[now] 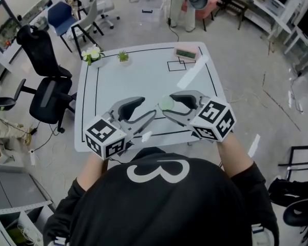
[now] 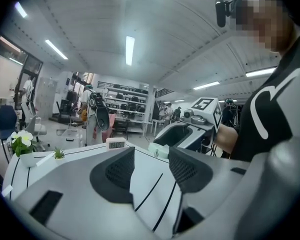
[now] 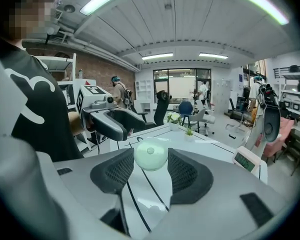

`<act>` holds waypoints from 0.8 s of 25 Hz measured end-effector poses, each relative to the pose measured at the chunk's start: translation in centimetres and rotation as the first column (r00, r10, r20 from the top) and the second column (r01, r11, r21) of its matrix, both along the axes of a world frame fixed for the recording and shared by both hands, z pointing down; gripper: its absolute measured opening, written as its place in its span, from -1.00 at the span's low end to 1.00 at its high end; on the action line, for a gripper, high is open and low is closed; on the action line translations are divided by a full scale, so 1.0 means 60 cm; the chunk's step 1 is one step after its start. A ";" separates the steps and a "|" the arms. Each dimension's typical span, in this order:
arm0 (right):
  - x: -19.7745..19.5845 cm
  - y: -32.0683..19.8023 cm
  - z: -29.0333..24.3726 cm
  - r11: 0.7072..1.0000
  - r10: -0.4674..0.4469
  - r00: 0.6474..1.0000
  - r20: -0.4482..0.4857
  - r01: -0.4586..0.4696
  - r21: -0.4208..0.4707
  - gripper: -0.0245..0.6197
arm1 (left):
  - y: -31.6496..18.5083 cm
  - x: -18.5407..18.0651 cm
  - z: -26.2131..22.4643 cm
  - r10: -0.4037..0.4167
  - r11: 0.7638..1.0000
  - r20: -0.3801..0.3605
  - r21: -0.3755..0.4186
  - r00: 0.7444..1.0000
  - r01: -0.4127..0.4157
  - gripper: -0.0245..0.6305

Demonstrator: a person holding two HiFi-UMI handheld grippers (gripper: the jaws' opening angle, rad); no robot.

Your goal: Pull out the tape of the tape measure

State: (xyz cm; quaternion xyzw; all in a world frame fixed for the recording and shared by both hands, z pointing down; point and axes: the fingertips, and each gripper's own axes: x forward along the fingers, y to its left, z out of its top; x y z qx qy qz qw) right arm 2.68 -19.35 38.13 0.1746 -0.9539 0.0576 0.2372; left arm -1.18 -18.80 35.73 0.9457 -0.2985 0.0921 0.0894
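Because the left gripper (image 1: pixel 146 109) hangs with its jaws spread and nothing between them, the pull has not begun, and the first risk sits there. No view shows the tape's end tab. If those jaws close on the case instead of the tab, or only brush the tab, nothing will come out.

Just beyond, the right gripper (image 1: pixel 166 107) pinches the tape measure (image 1: pixel 167 103), a small round pale green case, at the very tips of its jaws and clear of the table (image 1: pixel 143 78). That looks like a thin hold on a smooth curved thing. A sideways tug from the left could spin the case between the pads or pop it loose, so that it drops onto the tabletop below and rolls. A pull that is not in line with the slot could also kink the tape. If the tab slips free partway, the tape will probably snap back in.

Farther off, near the far edge, stand a small clock (image 1: pixel 186 54), a little green plant (image 1: pixel 123 56) and a pot of white flowers (image 1: pixel 91 54). All are well apart from the grippers and unlikely to be hit unless the case escapes and travels that way.
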 end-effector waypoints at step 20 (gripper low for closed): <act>-0.025 0.002 0.001 0.998 -0.067 0.997 -0.024 0.067 0.019 -0.24 | -0.005 0.013 0.027 0.109 0.994 0.083 0.016 0.991 -0.110 -0.86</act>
